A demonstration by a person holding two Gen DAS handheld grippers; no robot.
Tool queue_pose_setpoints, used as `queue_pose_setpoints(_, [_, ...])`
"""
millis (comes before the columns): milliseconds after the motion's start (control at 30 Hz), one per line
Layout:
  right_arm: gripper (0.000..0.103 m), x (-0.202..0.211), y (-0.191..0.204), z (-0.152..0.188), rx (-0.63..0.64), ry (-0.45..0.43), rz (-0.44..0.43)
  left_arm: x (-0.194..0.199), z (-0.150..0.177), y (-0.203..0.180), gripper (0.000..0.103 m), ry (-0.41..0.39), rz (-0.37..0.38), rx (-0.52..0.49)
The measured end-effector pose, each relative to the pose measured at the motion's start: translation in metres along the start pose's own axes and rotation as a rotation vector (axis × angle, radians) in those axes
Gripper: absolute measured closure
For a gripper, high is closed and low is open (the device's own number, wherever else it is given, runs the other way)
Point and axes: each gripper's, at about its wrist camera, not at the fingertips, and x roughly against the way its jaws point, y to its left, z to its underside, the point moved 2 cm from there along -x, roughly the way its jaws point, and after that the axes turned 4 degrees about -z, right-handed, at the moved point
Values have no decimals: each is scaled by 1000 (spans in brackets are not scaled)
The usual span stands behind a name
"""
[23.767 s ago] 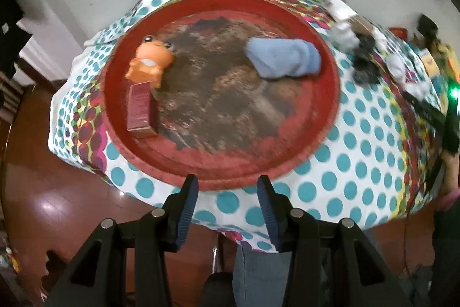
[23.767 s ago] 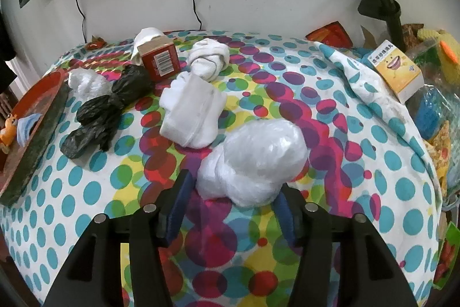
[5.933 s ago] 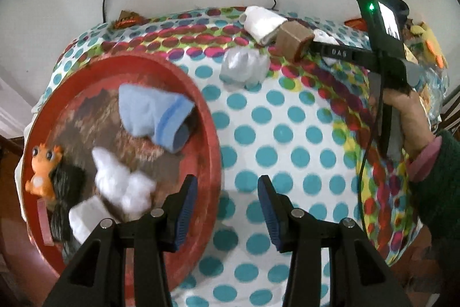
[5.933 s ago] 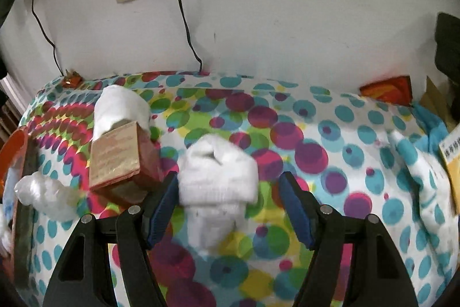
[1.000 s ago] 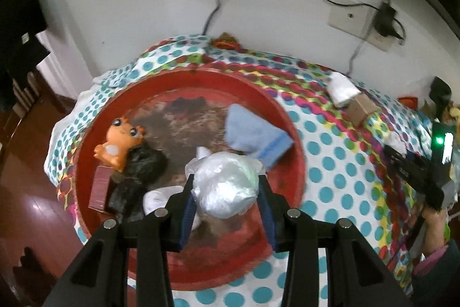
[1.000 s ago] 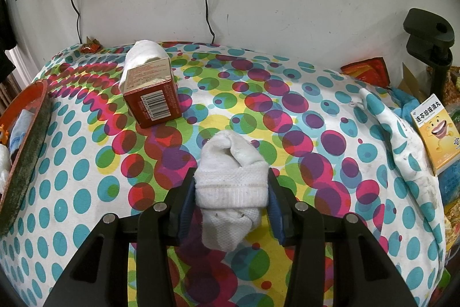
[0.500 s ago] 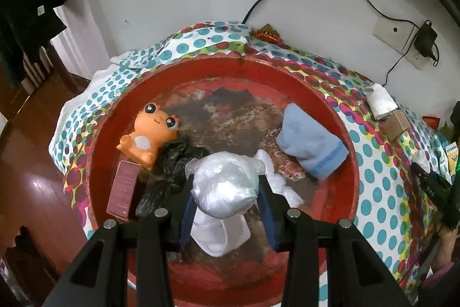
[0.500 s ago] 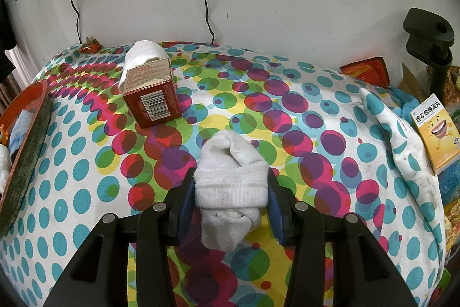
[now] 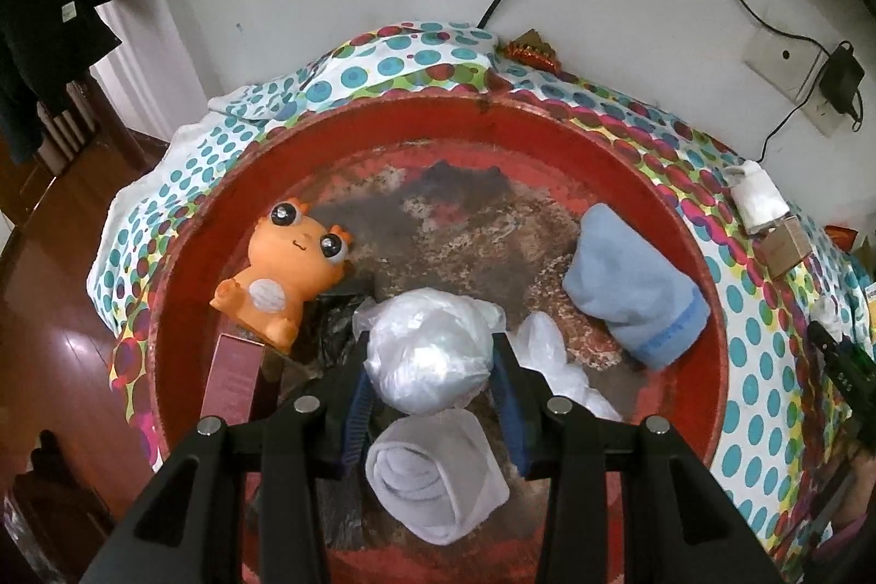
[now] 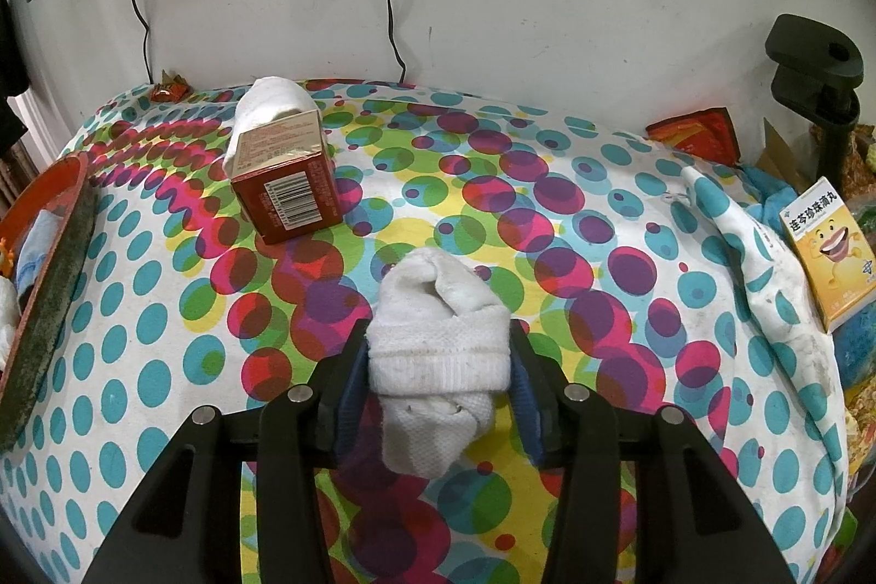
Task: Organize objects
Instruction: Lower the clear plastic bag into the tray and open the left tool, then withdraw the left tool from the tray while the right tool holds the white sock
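Tabletop (image 10: 575, 201), covered w/ a polka-dot cloth, fills the right wrist view; the left wrist view shows mostly the red tray (image 9: 547, 129) sitting on it. From the right wrist cam the tray is only an edge-on sliver at far left.

Only the left view shows the tray's contents: blue sock (image 9: 629, 288) on the right side, orange toy (image 9: 284, 277) on the left w/ a dark red box (image 9: 232, 379) just below it, white rolled sock (image 9: 432, 474) nearest the cam, crumpled white plastic beside it, black bag partly hidden behind the tongs.

Left tongs (image 9: 432, 359) pinch a white plastic bag ball (image 9: 427, 359) over the tray's near part; can't tell if it touches what's below.

Only the right view shows the red carton (image 10: 284, 184) clearly, w/ a white sock roll (image 10: 271, 102) touching behind it, and a yellow box (image 10: 826, 244) at far right.

Right tongs (image 10: 438, 359) pinch a white sock bundle (image 10: 438, 354) at its cuffed end, toe end toward the wall.
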Motion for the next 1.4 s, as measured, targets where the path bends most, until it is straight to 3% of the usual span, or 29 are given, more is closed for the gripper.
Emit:
queue_pose_setpoints(367, [57, -1, -1, 0, -1, 0, -1, -9, -5, 2, 62, 4, 8, -5])
queue_pose_setpoints(567, [56, -1, 0, 0, 0, 1, 0, -7, -5, -1, 56, 16, -22, -33])
queue_pose_setpoints(867, [55, -1, -2, 0, 1, 1, 1, 13, -2, -5, 49, -16, -30, -66])
queue_pose_setpoints(967, [54, -2, -2, 0, 1, 1, 0, 17, 0, -8, 49, -31, -63, -87])
queue_pose_setpoints(1400, [54, -2, -1, 0, 1, 1, 0, 48, 18, -23, 49, -50, -46, -153])
